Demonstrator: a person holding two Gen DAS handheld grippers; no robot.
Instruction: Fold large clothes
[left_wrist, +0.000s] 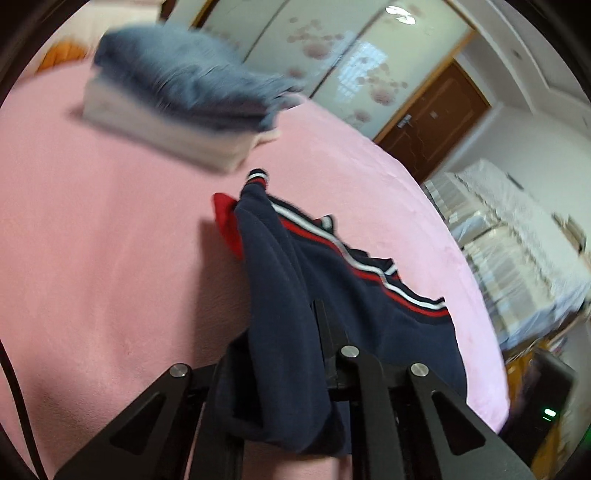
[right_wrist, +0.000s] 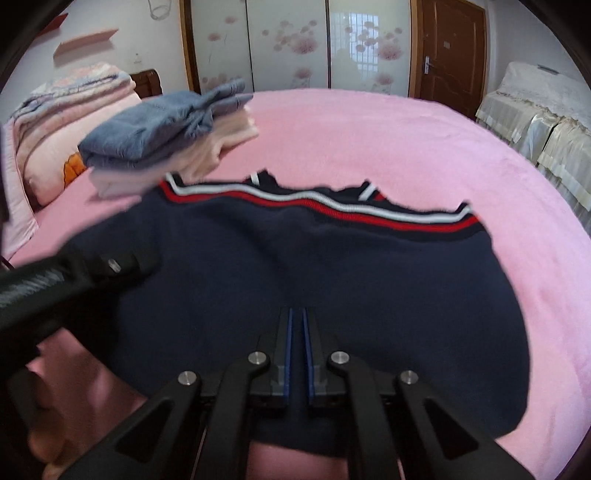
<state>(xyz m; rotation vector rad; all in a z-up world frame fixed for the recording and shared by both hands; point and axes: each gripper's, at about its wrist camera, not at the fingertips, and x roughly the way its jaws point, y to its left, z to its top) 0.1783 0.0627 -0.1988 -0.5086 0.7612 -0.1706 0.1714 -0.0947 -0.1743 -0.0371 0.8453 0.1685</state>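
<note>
Both jaws clamp navy cloth: the left gripper (left_wrist: 295, 332) seems closed on a bunched fold, though fabric hides its tips; the right gripper (right_wrist: 296, 314) pinches the near edge. Largest, a pink bed (right_wrist: 369, 125) holds the navy sweater (right_wrist: 314, 266), spread flat. Behind sits a stack of folded clothes (right_wrist: 162, 136).

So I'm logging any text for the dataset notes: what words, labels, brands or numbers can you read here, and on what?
None can be read.
Small plate on the brown door: too small and blurred to read.
Navy sweater with red and white stripes: no label or print shows.
Folded clothes stack: no text shows.
Wardrobe doors: flower pattern only, no words.
</note>
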